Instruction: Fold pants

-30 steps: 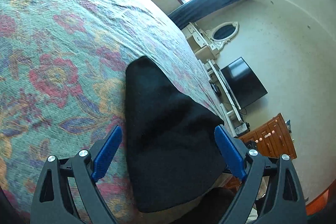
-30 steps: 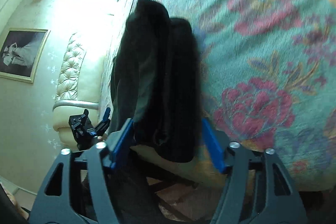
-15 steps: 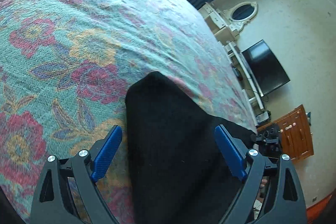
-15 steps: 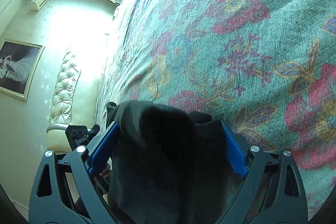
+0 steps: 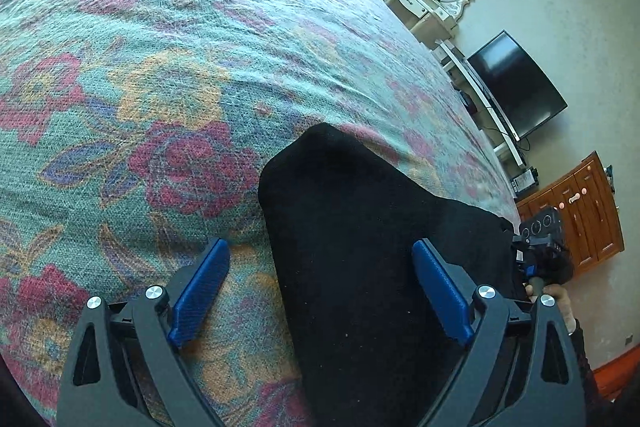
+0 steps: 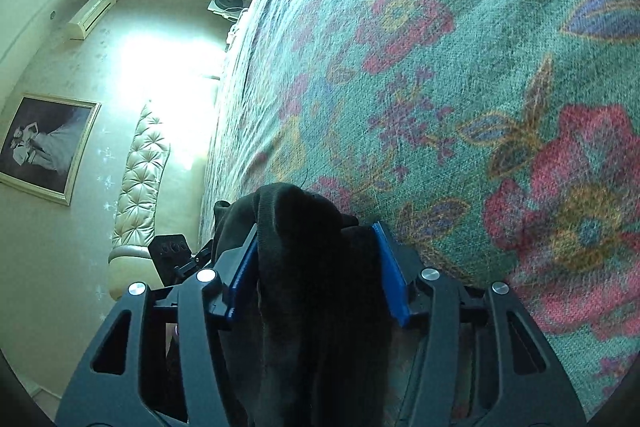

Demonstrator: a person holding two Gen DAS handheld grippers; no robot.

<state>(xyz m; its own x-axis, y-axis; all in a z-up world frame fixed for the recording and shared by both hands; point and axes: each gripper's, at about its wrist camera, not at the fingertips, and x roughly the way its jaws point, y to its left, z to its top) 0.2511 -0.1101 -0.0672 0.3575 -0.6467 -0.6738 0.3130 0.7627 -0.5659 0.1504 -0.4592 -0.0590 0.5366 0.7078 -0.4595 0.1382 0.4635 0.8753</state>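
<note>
pants (image 5: 360, 267) long axis runs forward off both grippers | right gripper (image 6: 316, 263) jaws just closing, clamped on pants | left gripper (image 5: 320, 291) jaws apart, astride pants edge

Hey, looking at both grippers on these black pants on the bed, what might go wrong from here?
1. The right gripper has just been closing on a thick bunch of the black pants; it may pinch uneven layers and spoil the fold.
2. The left gripper stands open, its left pad over the floral bedspread, so closing might catch the cover too.
3. One end unheld, the pants may drag crooked.
</note>
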